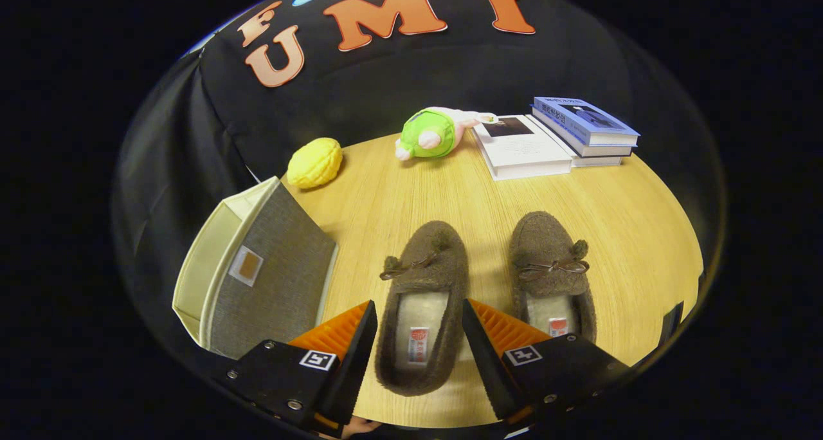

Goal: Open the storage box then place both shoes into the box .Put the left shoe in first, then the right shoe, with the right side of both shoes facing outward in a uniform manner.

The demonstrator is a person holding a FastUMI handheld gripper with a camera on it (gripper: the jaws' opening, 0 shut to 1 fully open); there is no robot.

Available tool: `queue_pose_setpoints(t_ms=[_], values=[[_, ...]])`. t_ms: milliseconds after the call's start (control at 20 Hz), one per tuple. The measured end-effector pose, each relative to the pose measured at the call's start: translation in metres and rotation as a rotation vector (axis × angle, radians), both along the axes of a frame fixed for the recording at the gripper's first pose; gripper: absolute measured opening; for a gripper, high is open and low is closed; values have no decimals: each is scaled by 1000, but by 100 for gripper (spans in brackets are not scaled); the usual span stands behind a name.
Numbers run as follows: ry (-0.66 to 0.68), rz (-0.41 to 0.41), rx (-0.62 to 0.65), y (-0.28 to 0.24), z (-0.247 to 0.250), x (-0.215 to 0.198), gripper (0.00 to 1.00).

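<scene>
Surface [411,189] of pale wood grain carries everything you see, so take the left shoe [424,305] as your landmark, the brown fuzzy slipper lying toe-away between your jaws. The storage box [270,279], grey fabric with a cream lining and a small tan patch on its side, stands to the left of that shoe, near it but apart, beside your left finger; you cannot tell from here whether any lid is open. Beyond the shoe and to its right, at the far edge of the surface, lies a stack of books [556,137], a white one beside two blue-covered ones. The right shoe [553,276] sits just beside the left shoe on its right, parallel to it, toe pointing away, a small bow across its top like its partner's. Your gripper [418,337] has its jaws spread wide, one finger on each side of the left shoe's heel end, neither pressing on it as far as you can see. Straight beyond the left shoe's toe lies a green and white plush toy [431,134]. Beyond and to the left of the shoe rests a yellow lumpy ball [315,163].
</scene>
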State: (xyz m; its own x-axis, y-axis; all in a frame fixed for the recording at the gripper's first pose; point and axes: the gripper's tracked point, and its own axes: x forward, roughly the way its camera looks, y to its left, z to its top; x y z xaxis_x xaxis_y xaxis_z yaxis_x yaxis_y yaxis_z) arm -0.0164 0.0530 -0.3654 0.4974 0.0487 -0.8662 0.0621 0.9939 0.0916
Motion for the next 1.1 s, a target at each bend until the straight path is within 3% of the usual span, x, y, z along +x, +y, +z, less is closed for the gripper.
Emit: queue_pose_setpoints(t_ms=[300,500,750,900,1100], values=[[66,-13,-58,-8,-35,1,71],[71,-64,-43,-10,-47,14,63],[57,-126,-53,-18,-63,25,43],[56,-208,-5,-18,-74,25,31],[70,-265,31,-16,-73,21,10]])
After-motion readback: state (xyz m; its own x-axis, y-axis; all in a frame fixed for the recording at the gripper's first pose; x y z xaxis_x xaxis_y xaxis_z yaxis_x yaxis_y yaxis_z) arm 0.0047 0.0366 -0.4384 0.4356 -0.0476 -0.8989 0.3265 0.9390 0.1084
